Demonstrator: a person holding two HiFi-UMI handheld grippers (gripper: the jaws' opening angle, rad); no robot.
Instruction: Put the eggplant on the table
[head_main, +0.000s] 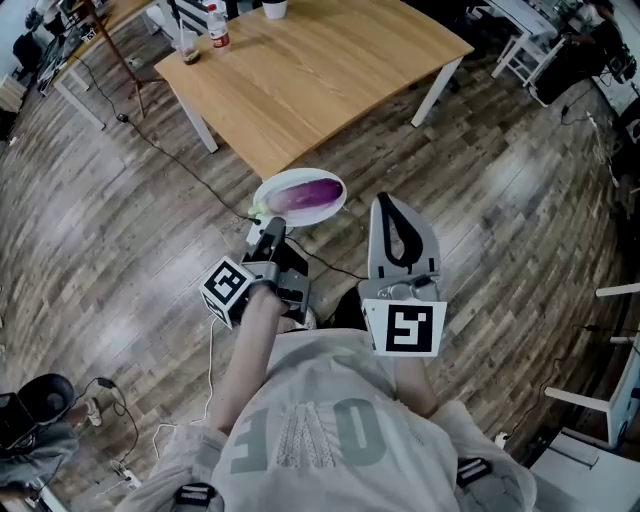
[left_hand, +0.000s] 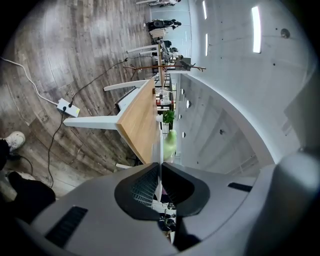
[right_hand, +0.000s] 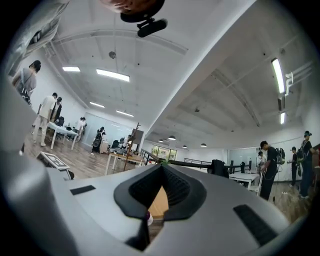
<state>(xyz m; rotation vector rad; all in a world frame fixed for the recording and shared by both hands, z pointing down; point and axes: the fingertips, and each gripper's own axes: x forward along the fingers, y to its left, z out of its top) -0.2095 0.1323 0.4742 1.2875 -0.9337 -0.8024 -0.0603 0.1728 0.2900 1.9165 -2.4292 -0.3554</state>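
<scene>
Nearest the head camera a pale shirt (head_main: 300, 430) is seen, with the two grippers held out just ahead of it. The left gripper (head_main: 272, 228) is clamped on the near rim of a white plate (head_main: 266, 189) — in its own view that rim is seen as a thin white edge pinched between the closed jaws. The eggplant (head_main: 312, 192) is borne on this plate, just beyond the left gripper's tips, with its green stem end lying to their left. Plate and eggplant are held above the wooden floor (head_main: 120, 230), just short of the near edge of the table (head_main: 320, 70), which stands ahead of both grippers. The right gripper (head_main: 386, 203) is held just to the right of the plate and apart from it — its jaws are closed tip to tip, with nothing gripped between them. Two bottles (head_main: 216, 28) and a white cup (head_main: 274, 8) are set on the table's far side, well beyond the grippers.
</scene>
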